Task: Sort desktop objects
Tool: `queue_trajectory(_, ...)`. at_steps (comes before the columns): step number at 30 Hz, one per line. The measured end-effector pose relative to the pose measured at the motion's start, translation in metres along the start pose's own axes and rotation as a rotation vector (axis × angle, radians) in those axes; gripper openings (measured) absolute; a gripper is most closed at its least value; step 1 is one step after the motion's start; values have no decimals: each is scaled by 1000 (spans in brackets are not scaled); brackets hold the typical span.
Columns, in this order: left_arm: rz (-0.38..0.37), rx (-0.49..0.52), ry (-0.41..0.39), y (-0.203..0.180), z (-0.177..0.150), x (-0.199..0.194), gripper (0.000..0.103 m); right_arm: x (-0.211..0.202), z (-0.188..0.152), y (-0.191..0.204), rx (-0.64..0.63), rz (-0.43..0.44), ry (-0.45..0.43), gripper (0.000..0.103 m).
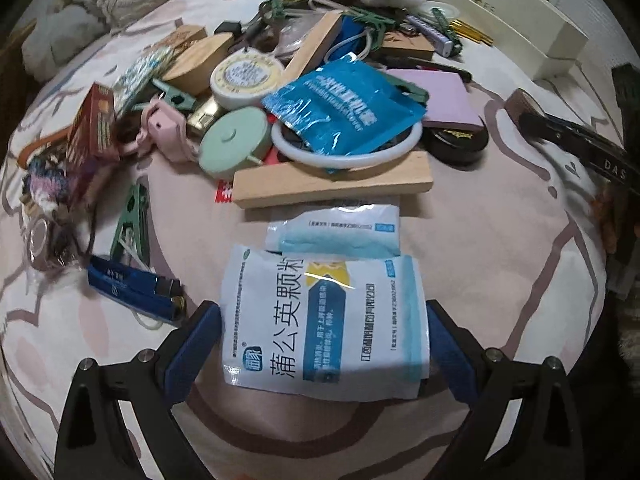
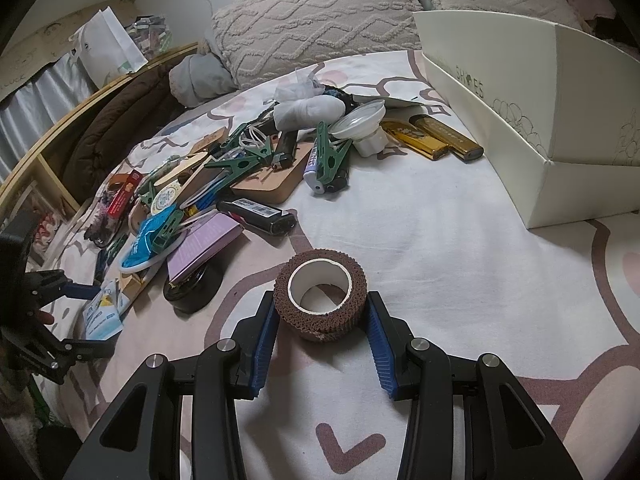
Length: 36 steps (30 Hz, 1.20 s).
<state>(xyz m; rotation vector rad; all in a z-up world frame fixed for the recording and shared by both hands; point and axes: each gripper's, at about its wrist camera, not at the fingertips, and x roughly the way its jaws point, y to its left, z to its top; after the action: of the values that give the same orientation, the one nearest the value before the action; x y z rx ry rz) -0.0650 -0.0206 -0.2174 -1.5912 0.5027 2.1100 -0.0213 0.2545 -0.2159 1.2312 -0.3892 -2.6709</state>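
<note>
Right tongs clamp a tape roll; left tongs grip a sachet. Most clutter on the bed looks unsorted, the box apparently awaiting items.

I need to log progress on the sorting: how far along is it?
Early. Nothing shows as sorted: the visible part of the shoe box holds nothing. In hand: the left hand-held gripper brackets a white medicine sachet; the right hand-held gripper brackets a brown bandage roll. Left: the pile of clips, lighters and packets.
</note>
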Motion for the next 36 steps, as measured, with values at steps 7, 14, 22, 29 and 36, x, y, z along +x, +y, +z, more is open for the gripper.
queue_trajectory(7, 14, -10, -17, -1, -2, -2, 100, -2, 2, -1, 0, -8, -14, 43)
queue_trajectory(14, 13, -29, -36, -4, -5, -6, 86, -6, 3, 5, -31, -24, -33, 43)
queue_trajectory(22, 47, -45, -76, -11, -12, -11, 80, -8, 3, 3, -23, -30, -37, 43)
queue_trajectory(29, 96, -71, -125, -32, -20, -23, 80, -11, 3, 3, -22, -28, -46, 43)
queue_trajectory(36, 177, -95, -178, -21, -9, -28, 80, -14, 4, 4, -23, -28, -55, 43)
